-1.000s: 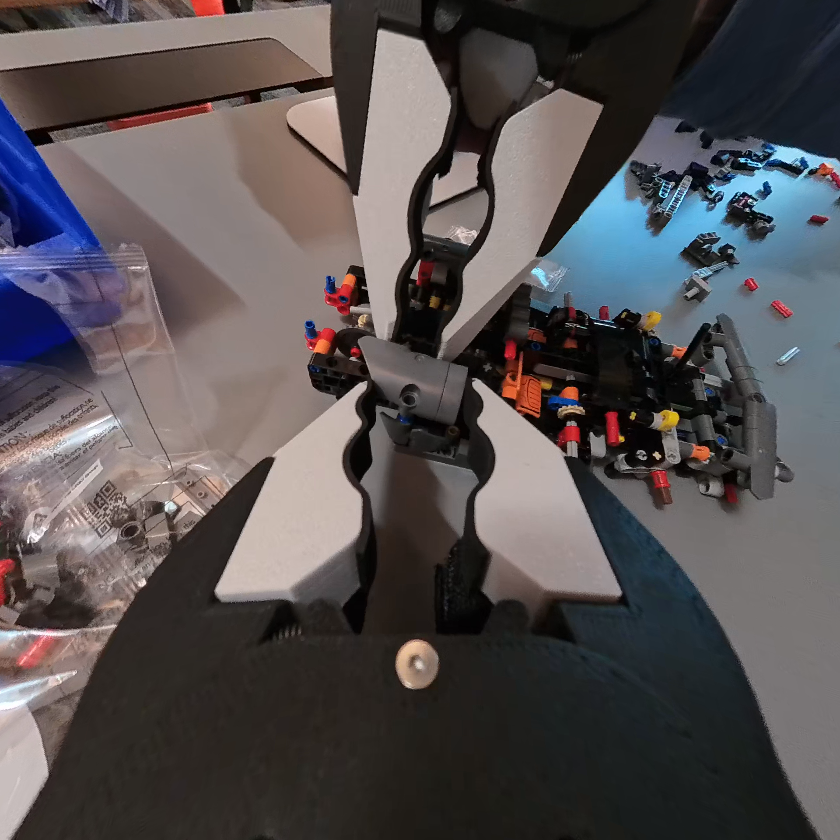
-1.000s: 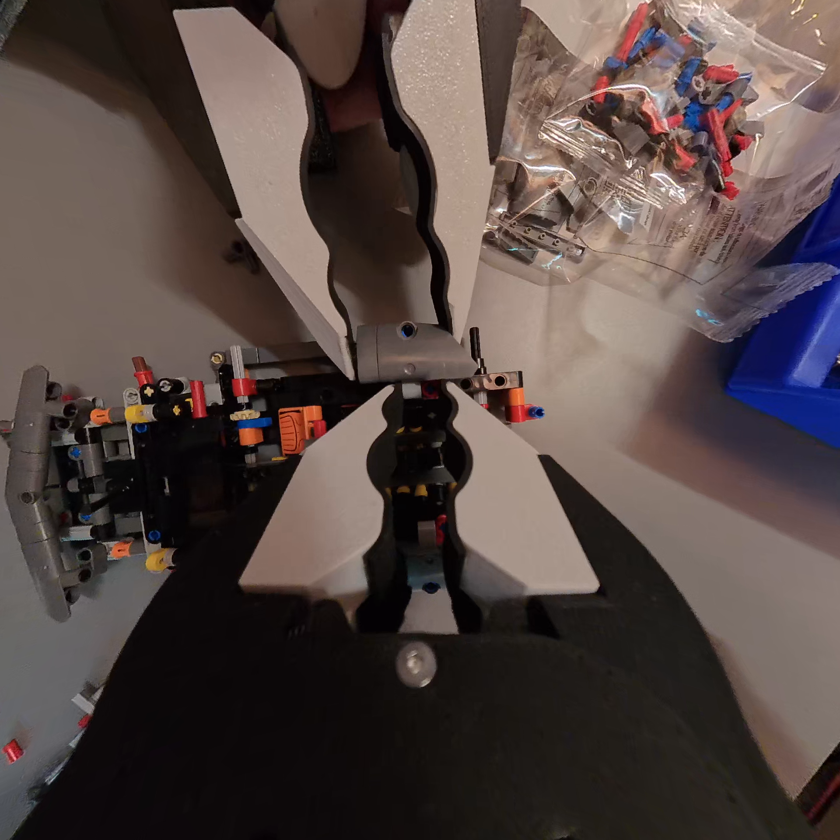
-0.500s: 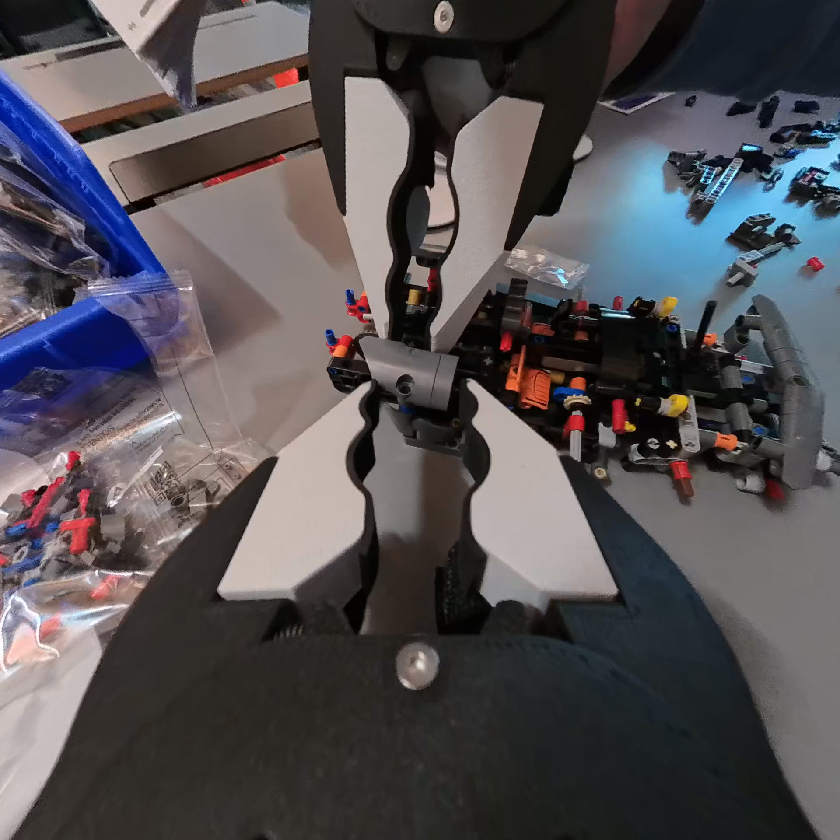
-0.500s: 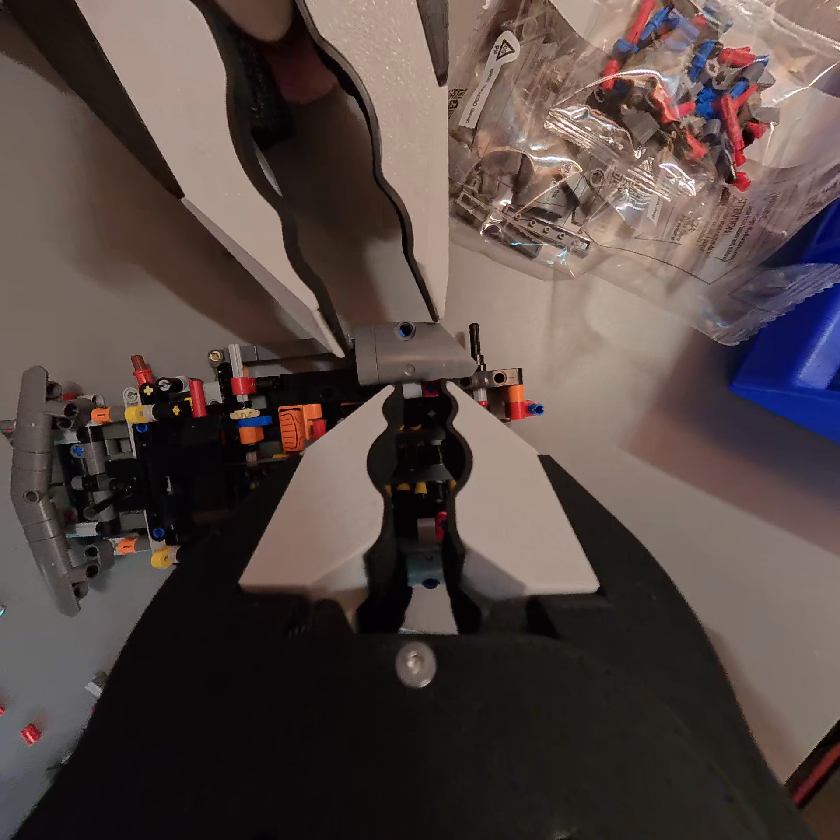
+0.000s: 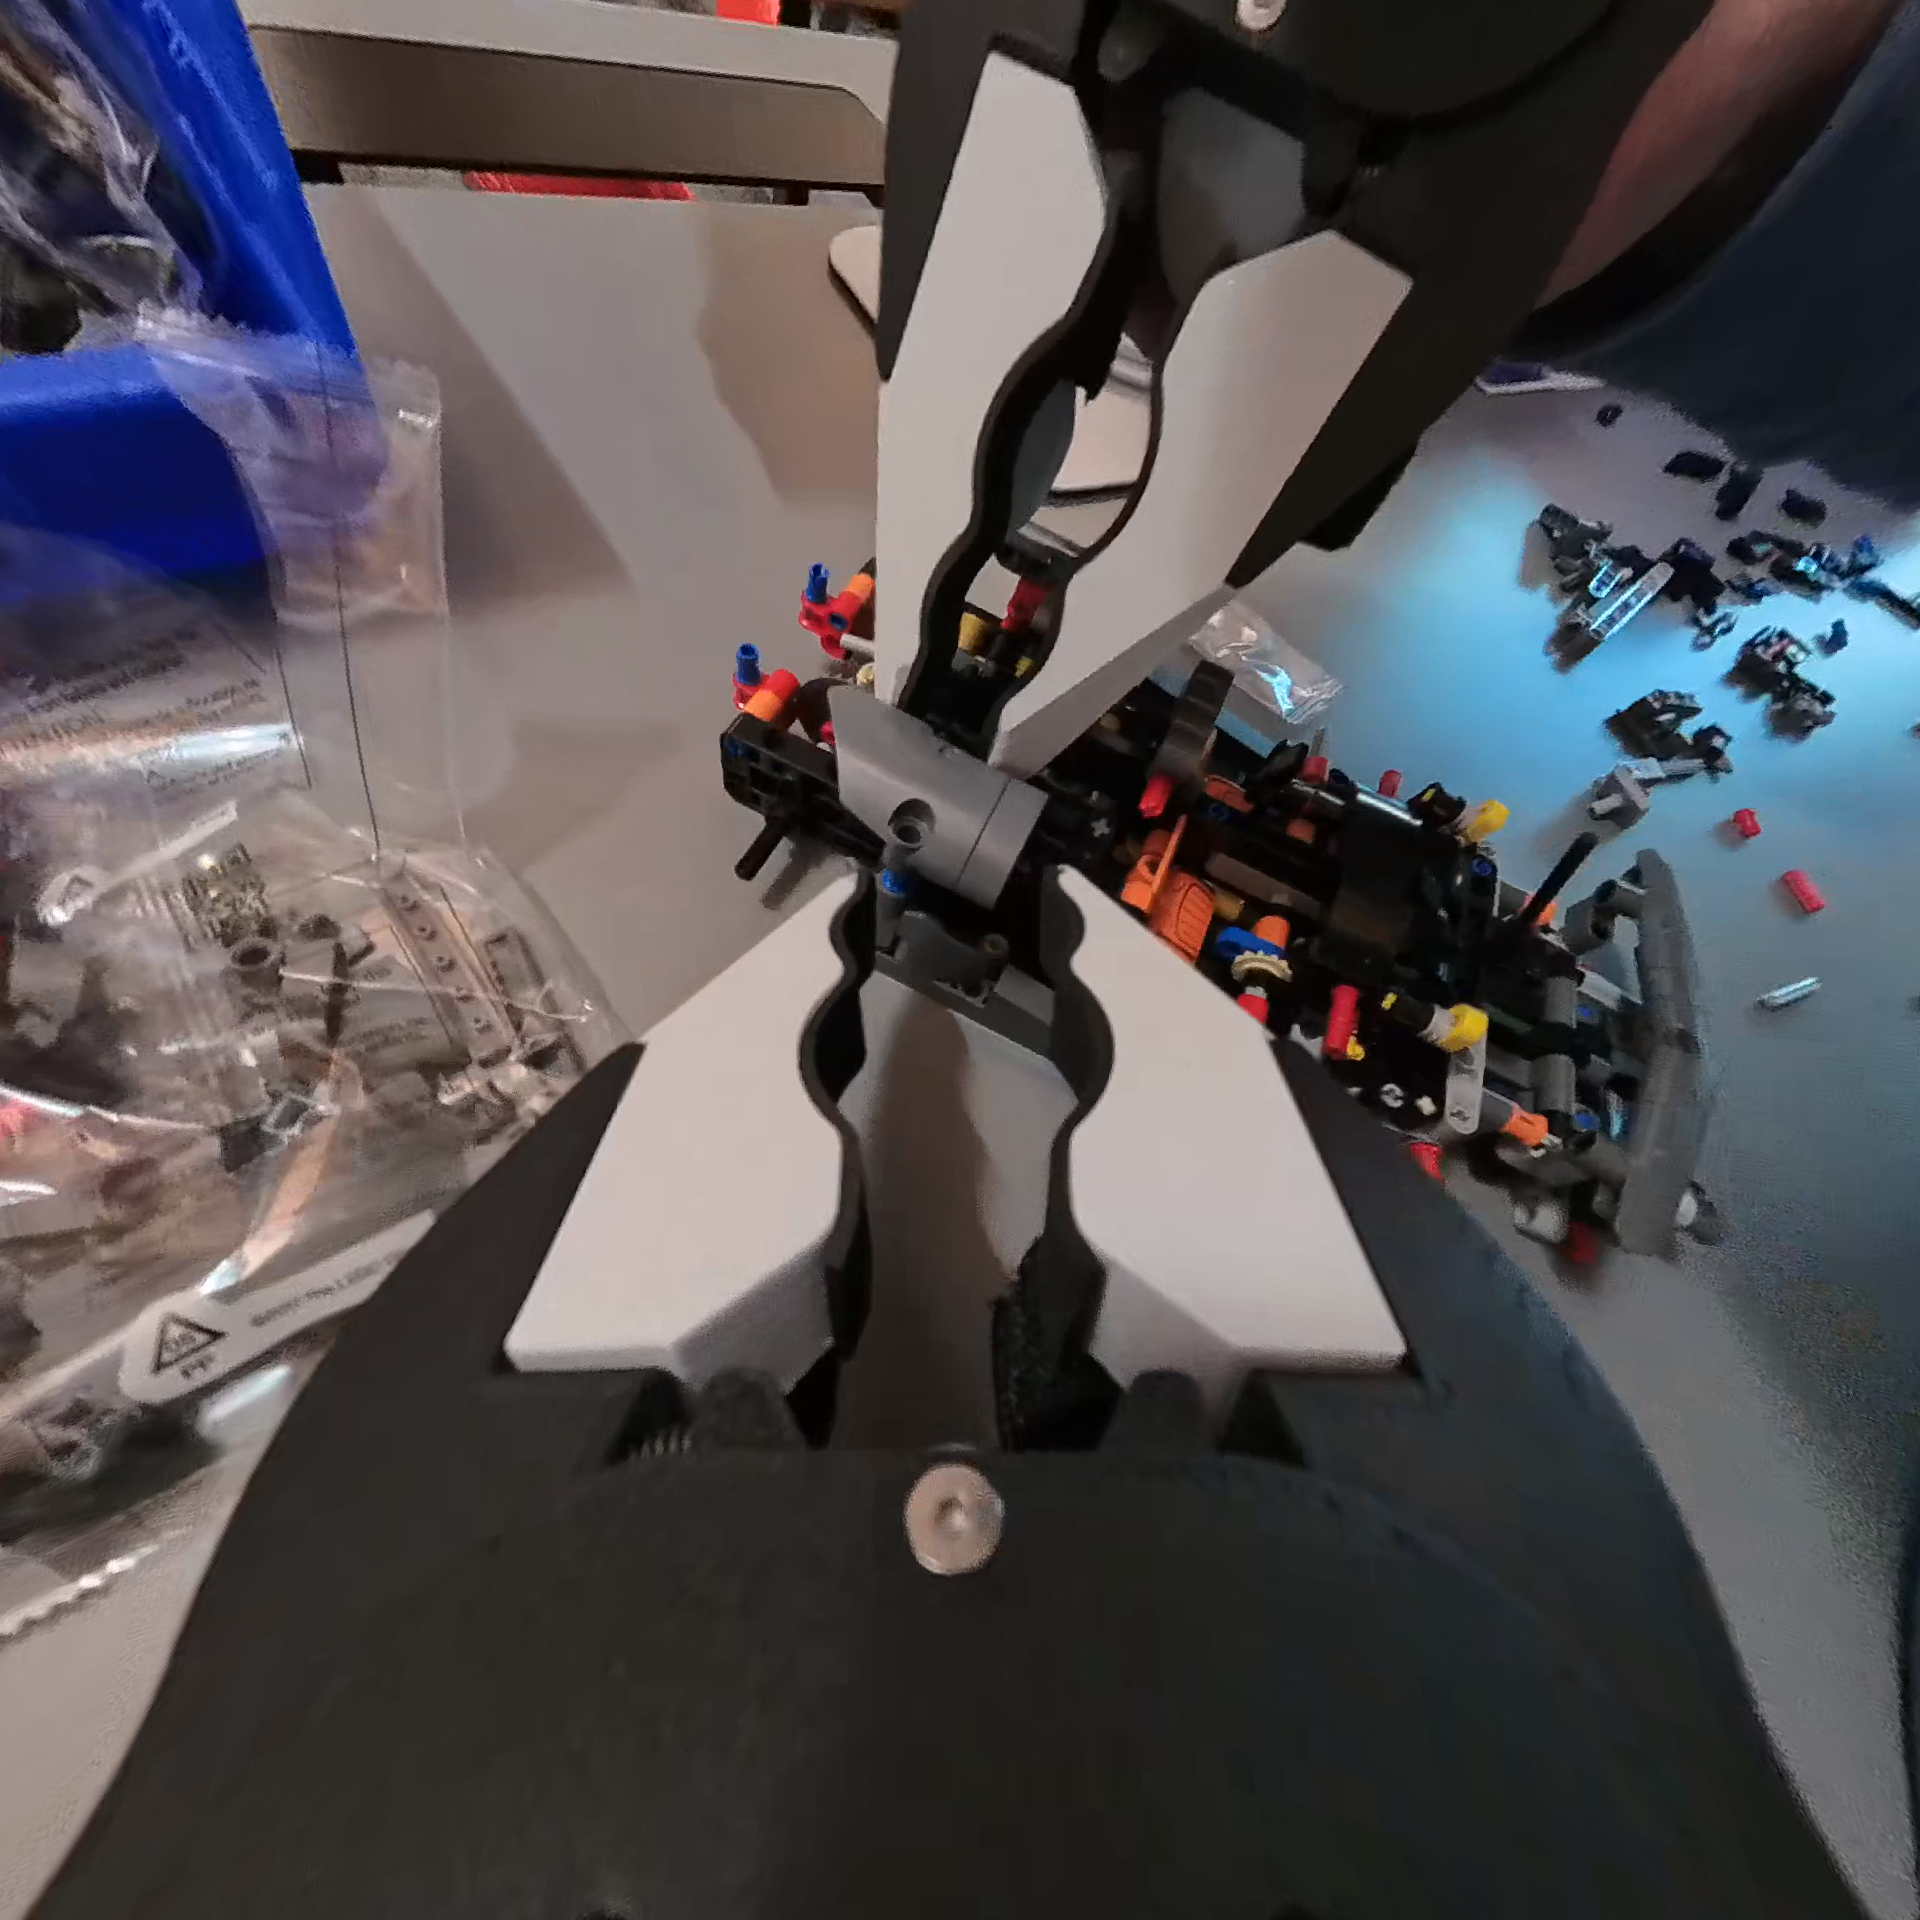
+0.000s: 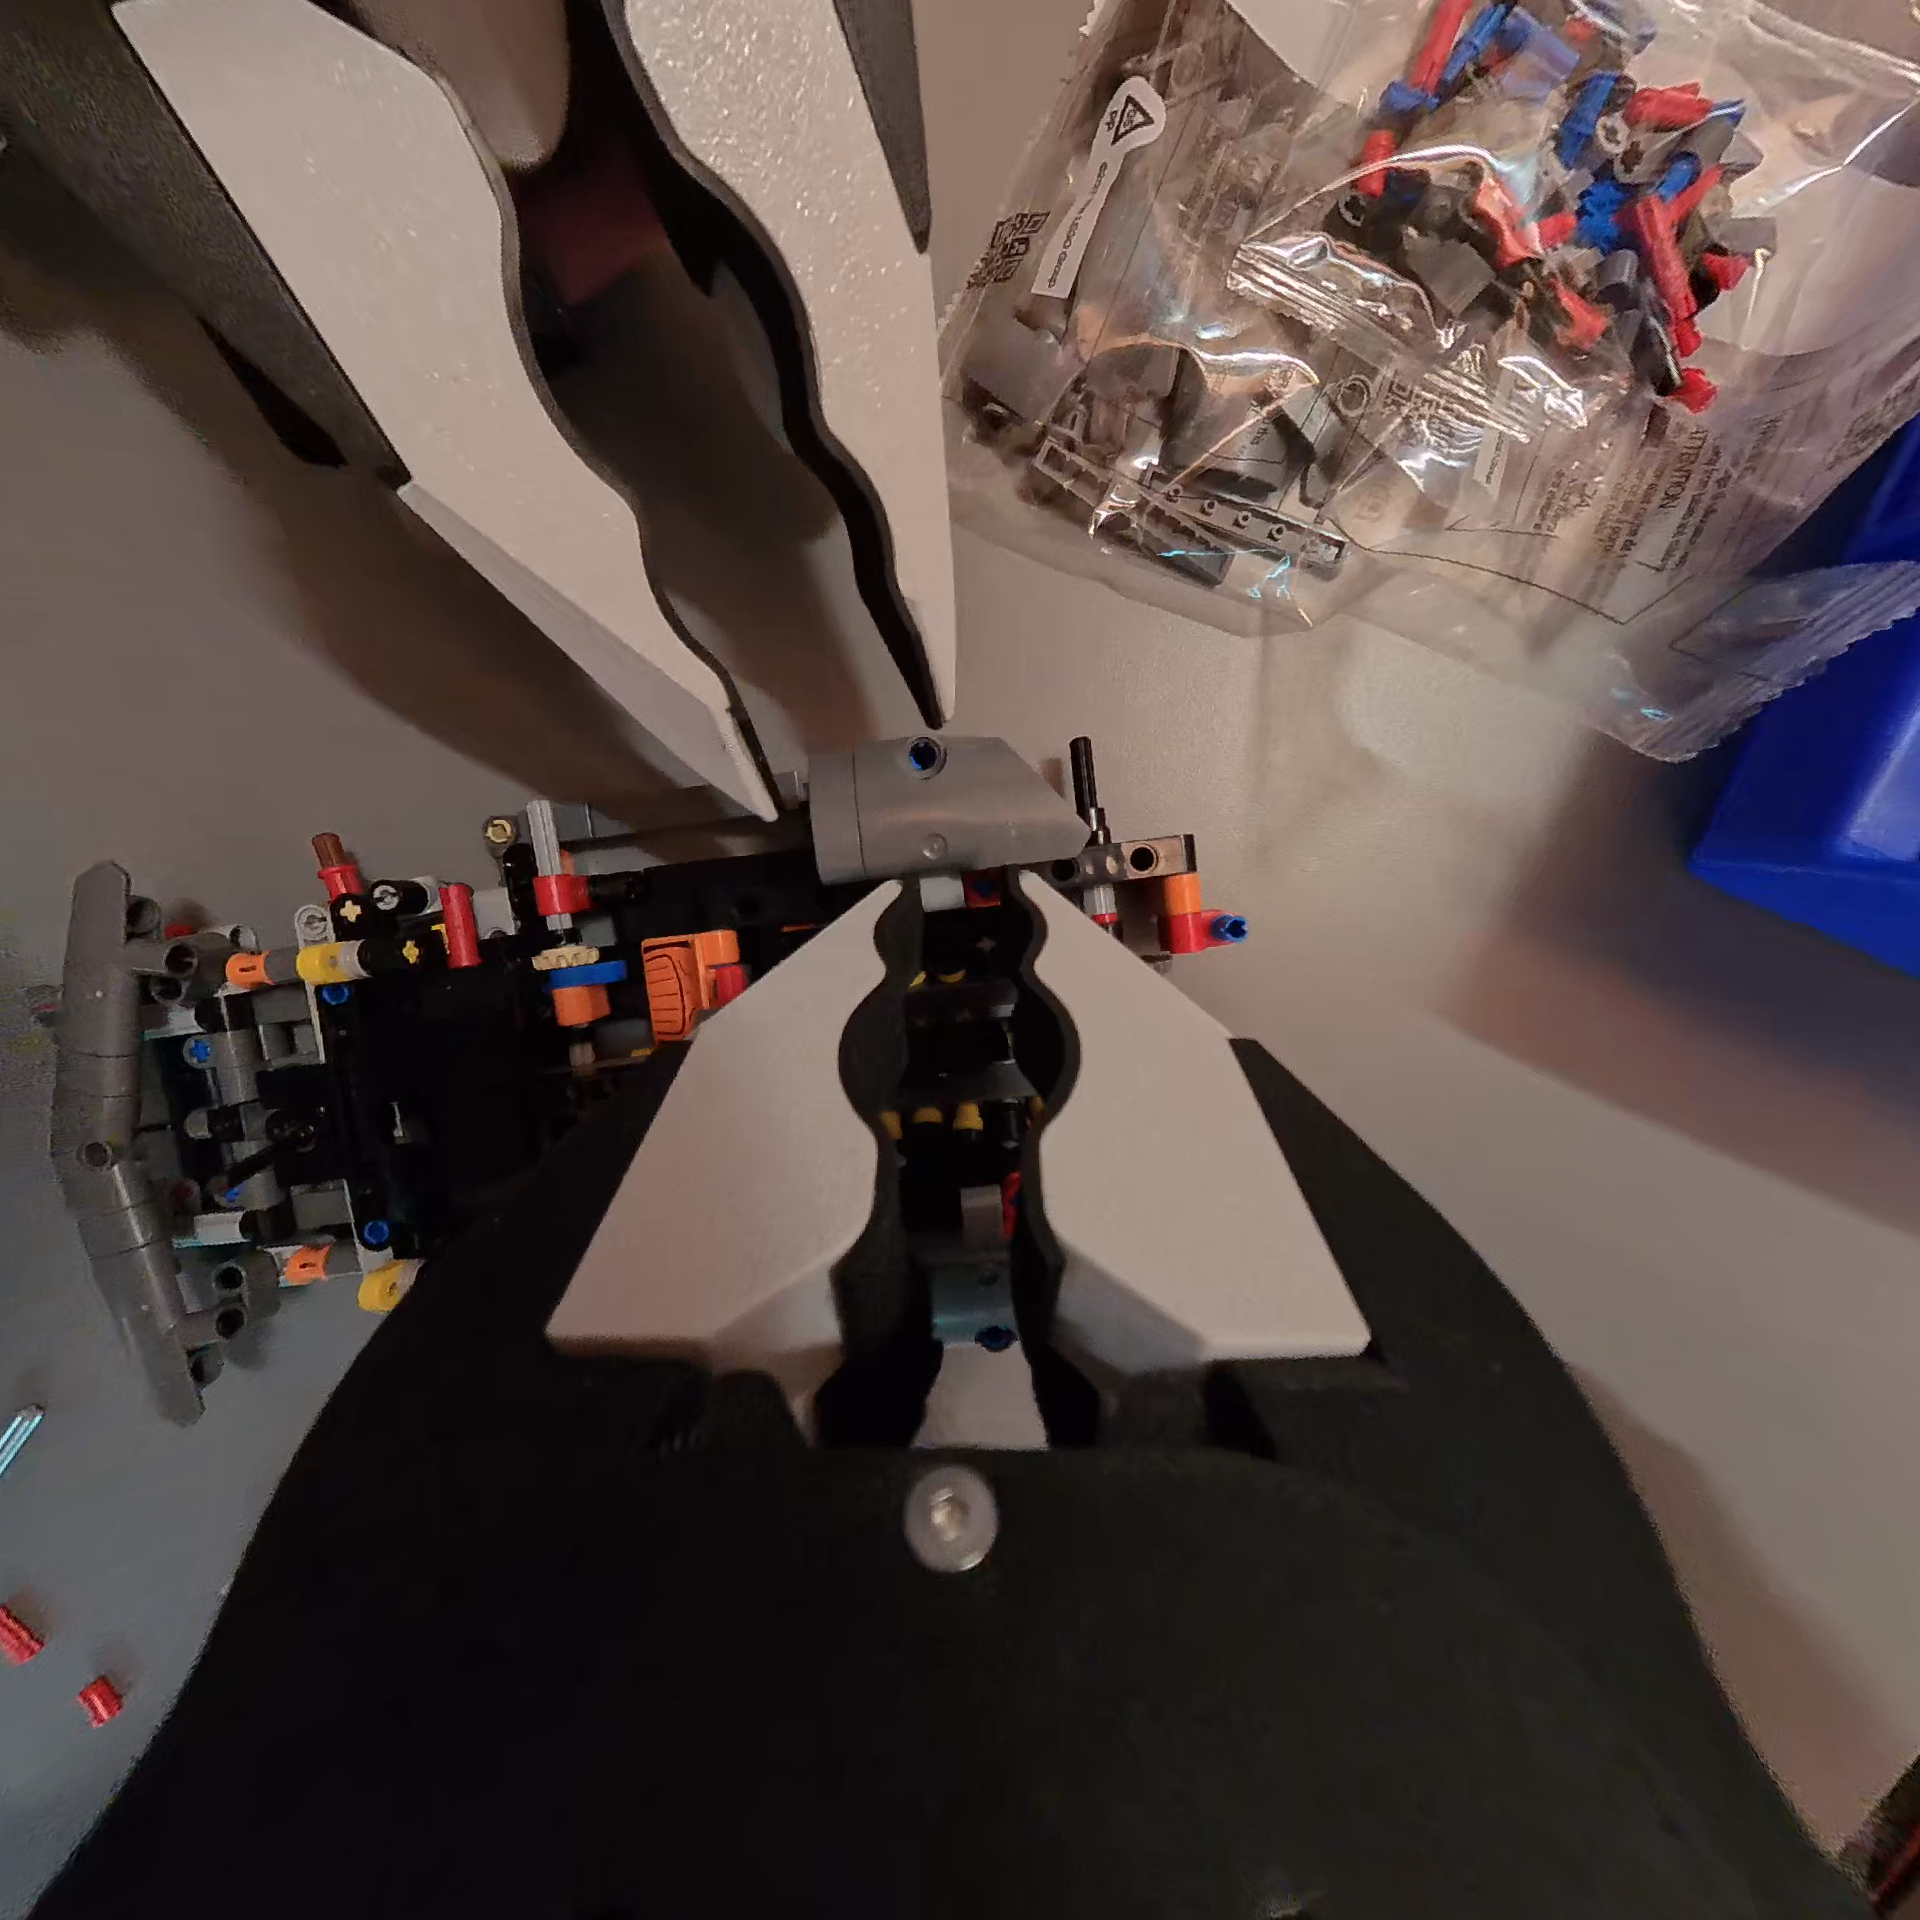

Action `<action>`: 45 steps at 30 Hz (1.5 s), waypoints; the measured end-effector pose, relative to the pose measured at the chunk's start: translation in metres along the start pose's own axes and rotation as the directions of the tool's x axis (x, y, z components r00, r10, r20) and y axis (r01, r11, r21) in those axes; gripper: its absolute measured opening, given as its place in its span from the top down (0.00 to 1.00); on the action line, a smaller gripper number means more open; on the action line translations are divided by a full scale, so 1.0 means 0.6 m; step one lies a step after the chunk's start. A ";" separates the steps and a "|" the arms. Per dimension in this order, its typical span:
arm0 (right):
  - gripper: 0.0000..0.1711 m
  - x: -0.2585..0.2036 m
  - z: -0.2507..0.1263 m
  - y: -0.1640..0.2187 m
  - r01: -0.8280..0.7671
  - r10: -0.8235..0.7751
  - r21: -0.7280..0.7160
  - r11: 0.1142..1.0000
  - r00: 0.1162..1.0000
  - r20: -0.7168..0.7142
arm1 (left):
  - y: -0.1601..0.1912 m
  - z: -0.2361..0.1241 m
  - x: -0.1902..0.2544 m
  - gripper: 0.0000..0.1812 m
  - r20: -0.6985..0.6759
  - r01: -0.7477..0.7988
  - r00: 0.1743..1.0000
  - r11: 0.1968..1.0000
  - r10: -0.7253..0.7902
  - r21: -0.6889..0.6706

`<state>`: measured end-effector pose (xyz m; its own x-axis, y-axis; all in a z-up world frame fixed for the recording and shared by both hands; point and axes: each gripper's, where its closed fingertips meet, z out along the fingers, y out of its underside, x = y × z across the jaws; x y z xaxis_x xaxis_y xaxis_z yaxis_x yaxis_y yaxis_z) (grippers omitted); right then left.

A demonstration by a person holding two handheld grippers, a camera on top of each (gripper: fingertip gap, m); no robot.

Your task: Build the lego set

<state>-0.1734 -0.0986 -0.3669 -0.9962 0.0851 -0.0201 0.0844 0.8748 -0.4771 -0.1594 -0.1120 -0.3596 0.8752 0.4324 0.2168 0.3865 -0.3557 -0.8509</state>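
Observation:
The lego model point(image 5: 1340, 883) is a long black chassis with red, yellow and orange pins and a grey curved bumper point(image 5: 1662, 1049). It lies on the grey table point(image 5: 1766, 1403). A grey curved panel point(image 5: 935, 800) sits on its near end. My left gripper point(image 5: 961, 894) is closed on the model just under this panel. My right gripper point(image 5: 951, 727) comes from the far side, its tips on the panel's top edge. In the right wrist view, my right gripper point(image 6: 956, 883) is closed narrowly on the model point(image 6: 416, 1039) below the panel point(image 6: 935, 821). The left gripper point(image 6: 852, 764) meets it from above.
Clear bags of parts point(image 5: 260, 987) point(image 6: 1403, 312) lie beside a blue bin point(image 5: 135, 447) point(image 6: 1829, 810). Several loose pieces point(image 5: 1714, 644) are scattered at the right. Small red pins point(image 6: 62, 1662) lie near the model. A monitor stand base point(image 5: 1101, 457) and a person's sleeve point(image 5: 1766, 260) are behind. The grippers are tip to tip, or close to it.
Both grippers keep their hold. The model's panel end has tilted and turned a little. The left gripper looms larger in the right wrist view, and the bags sit nearer in the left wrist view.

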 end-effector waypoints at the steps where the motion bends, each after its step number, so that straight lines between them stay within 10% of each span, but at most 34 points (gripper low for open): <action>1: 0.93 0.000 0.000 0.000 -0.006 0.006 -0.001 1.000 1.000 0.001 | 0.002 0.001 0.001 0.84 0.000 0.022 1.000 1.000 -0.022 0.000; 45: 0.93 0.001 0.002 0.003 0.026 -0.026 -0.132 0.991 1.000 0.000 | -0.013 -0.003 -0.010 0.91 -0.029 0.312 0.950 0.946 -0.310 0.086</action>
<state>-0.1737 -0.0974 -0.3689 -0.9980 0.0621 -0.0071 0.0605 0.9320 -0.3572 -0.1670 -0.1132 -0.3534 0.7202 0.4971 0.4840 0.6135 -0.1306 -0.7788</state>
